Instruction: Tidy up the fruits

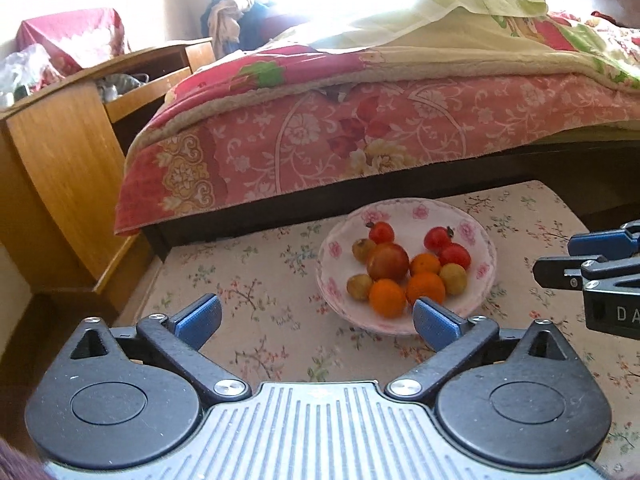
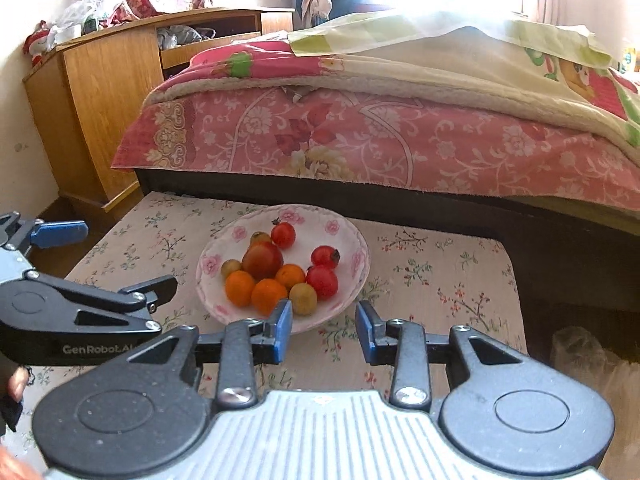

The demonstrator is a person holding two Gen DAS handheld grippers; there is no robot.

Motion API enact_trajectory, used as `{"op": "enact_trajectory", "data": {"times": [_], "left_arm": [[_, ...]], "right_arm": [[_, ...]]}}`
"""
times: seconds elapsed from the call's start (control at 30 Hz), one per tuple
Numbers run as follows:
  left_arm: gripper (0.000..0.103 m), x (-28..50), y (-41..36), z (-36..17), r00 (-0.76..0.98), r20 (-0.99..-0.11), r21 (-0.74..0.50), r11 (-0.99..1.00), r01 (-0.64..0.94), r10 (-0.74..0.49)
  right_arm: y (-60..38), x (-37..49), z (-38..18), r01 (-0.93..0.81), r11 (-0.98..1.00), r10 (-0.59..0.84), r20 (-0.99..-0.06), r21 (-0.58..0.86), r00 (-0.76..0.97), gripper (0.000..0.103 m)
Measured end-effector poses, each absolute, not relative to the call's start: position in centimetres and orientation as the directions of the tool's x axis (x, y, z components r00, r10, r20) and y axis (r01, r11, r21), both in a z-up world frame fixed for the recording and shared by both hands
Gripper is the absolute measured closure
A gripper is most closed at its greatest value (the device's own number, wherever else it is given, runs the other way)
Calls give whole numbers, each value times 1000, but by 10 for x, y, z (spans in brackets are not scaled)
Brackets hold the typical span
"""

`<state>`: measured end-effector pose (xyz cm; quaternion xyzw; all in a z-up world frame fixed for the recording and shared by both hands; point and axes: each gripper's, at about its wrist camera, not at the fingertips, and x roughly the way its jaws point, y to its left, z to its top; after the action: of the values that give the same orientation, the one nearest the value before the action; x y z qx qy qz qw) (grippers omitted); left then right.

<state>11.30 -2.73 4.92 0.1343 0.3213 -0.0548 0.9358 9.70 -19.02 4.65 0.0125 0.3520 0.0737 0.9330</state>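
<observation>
A: Where does the fruit sit right now?

B: All of it that I can see is in the floral bowl [image 1: 406,212] on the cloth-covered surface [image 1: 248,272] beside the bed [image 1: 360,132]. Three oranges [image 1: 387,298] lie at the near side, a big reddish apple [image 1: 388,261] sits in the middle, three small red fruits [image 1: 381,232] lie toward the far side and right, and some yellowish-green ones [image 1: 454,278] are dotted around. None lies loose on the cloth.

A: And the tongs?

B: The left tongs [image 1: 316,318] are spread wide and hold nothing. The right tongs [image 2: 323,330] are parted more narrowly, also with nothing between them. Both hover just short of the bowl's near rim, pointed at the fruit.

A: Why held there?

B: I'd judge it keeps either one within easy reach of the pile, and the open jaws suit round fruit of different girths. The oranges are nearest.

A: So is the sorting done?

B: This would fit fruit gathered into the bowl and the tongs backing off. It would equally fit a mixed heap waiting to be sorted. The kinds are loosely clustered, but nothing settles which.
</observation>
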Motion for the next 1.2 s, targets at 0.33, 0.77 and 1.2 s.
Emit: {"op": "enact_trajectory", "data": {"times": [0.33,0.77,1.2], "left_arm": [[0,85,-22,55,780,-623,145,970,196,-64],[0,52,-16,44,748,-660,141,967,214,-70],[0,33,-12,41,739,-670,134,967,215,-71]], "right_arm": [[-192,61,45,-94,990,142,-663,108,735,65],[-180,24,41,-71,993,114,-672,91,732,65],[-168,3,36,-71,993,115,-688,93,717,64]]}}
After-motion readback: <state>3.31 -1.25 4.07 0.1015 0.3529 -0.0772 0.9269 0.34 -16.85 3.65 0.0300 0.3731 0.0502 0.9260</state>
